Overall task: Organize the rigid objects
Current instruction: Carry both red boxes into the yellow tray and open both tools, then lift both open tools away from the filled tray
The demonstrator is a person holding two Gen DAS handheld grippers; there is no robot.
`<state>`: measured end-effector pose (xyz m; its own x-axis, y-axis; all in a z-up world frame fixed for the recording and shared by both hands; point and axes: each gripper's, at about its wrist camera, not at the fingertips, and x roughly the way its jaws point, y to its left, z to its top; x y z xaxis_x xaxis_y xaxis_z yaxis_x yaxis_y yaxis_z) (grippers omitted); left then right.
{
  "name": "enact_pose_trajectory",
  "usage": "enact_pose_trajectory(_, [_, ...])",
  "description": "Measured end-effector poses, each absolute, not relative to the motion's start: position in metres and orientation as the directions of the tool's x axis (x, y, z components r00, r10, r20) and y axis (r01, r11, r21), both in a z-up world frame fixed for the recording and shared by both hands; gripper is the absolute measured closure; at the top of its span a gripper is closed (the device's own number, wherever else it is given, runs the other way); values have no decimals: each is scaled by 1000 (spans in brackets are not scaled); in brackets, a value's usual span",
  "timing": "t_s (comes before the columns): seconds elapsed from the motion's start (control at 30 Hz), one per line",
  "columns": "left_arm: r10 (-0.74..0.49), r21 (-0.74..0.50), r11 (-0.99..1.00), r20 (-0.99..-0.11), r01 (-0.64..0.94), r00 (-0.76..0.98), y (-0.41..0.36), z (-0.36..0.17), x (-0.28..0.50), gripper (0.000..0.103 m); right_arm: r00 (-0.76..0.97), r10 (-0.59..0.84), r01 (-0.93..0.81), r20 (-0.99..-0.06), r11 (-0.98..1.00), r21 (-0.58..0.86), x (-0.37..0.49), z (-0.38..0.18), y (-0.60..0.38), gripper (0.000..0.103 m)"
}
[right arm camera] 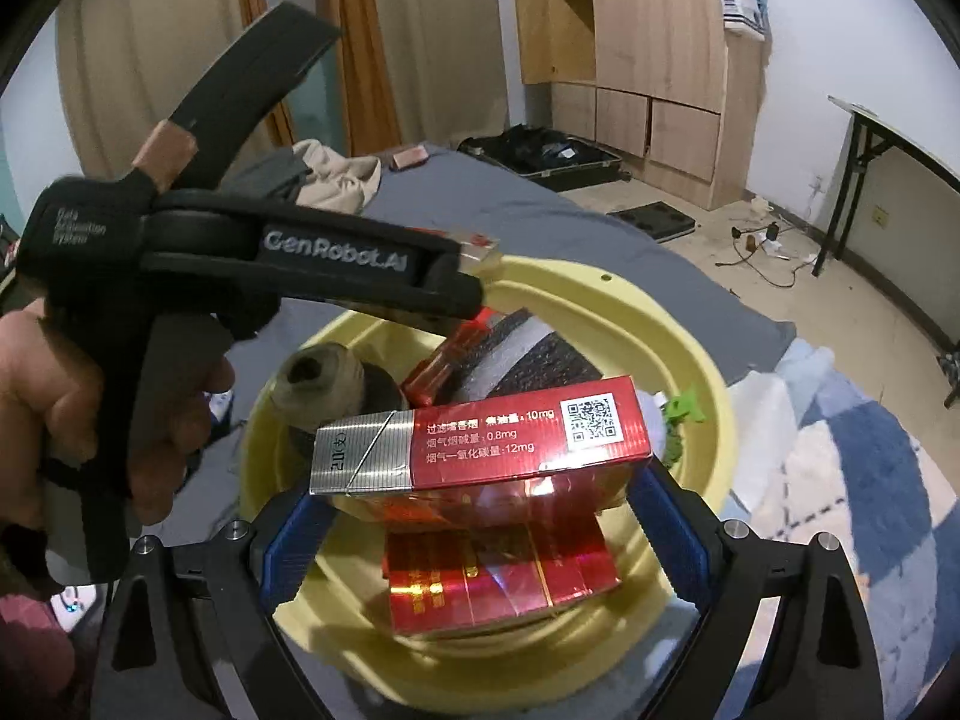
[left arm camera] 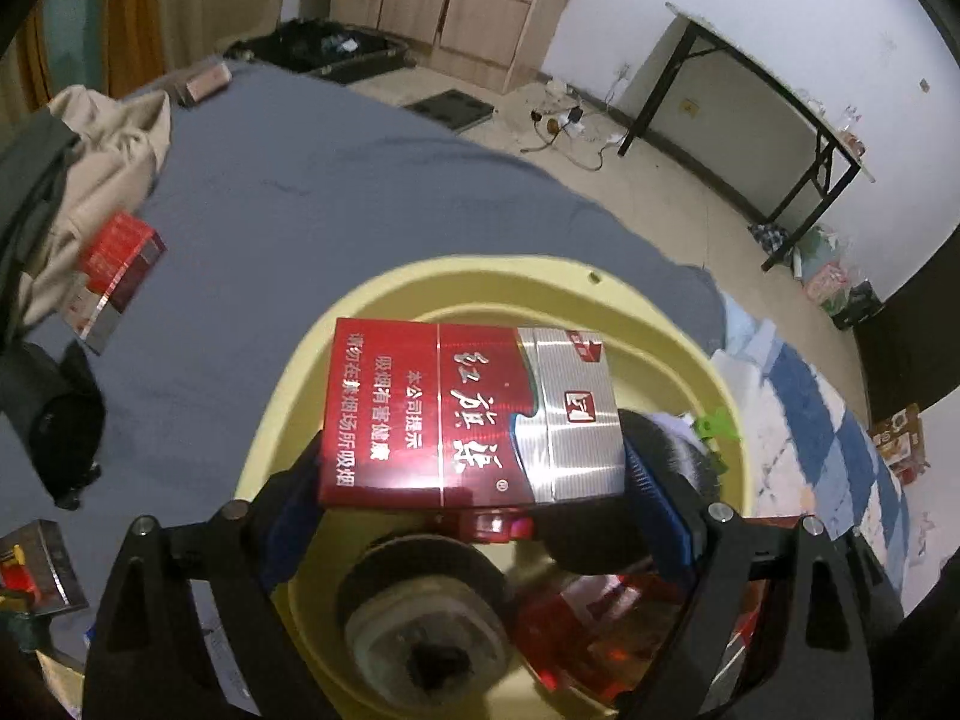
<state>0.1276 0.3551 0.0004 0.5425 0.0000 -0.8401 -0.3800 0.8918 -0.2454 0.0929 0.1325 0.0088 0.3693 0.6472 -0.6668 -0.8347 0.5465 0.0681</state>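
left gripper (left arm camera: 474,480) holds a red-and-silver cardboard cigarette pack (left arm camera: 468,414) flat across its blue pads, jaws wide on the pack's long sides. right gripper (right arm camera: 480,498) likewise clamps a second red cigarette pack with a qr code (right arm camera: 480,444) by its ends. both packs hang directly over the pale yellow plastic basin (left arm camera: 510,282), which sits just ahead of and below each gripper on the grey bed sheet (left arm camera: 270,210). judgement: lower each pack close to the contents before releasing, one at a time, so neither strikes the rim or the other gripper.
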Motion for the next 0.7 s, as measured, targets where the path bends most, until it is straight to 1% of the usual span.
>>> enact_pose_trajectory(0.1, [-16, -249, 895, -847, -369, 532, 355, -10, 131, 12, 378, 638, -829, -670, 556, 62, 98, -3, 143, 9])
enact_pose_trajectory(0.3, [-7, -257, 884, -842, -390, 539, 356, -13, 126, 12, 386, 640, -824, -665, 563, 63, 100, -2, 141, 8])
enact_pose_trajectory(0.37, [3, -253, 885, -837, -391, 547, 355, -8, 122, 5, 387, 636, -826, -668, 561, 55, 99, 0, 140, 7])
enact_pose_trajectory(0.4, [3, -260, 885, -826, -386, 563, 355, -4, 120, 2, 385, 634, -829, -671, 557, 51, 98, 0, 140, 6])
enact_pose_trajectory(0.43, [20, -255, 885, -815, -389, 579, 355, 3, 116, 0, 379, 634, -832, -674, 552, 51, 97, 1, 140, 2])
enact_pose_trajectory(0.47, [34, -253, 884, -803, -392, 595, 354, 11, 110, 0, 376, 636, -834, -673, 550, 53, 97, 2, 138, 1])
enact_pose_trajectory(0.7, [155, -211, 872, -737, -442, 658, 327, 73, 75, 0, 371, 706, -838, -603, 535, 110, 91, 28, 101, 1])
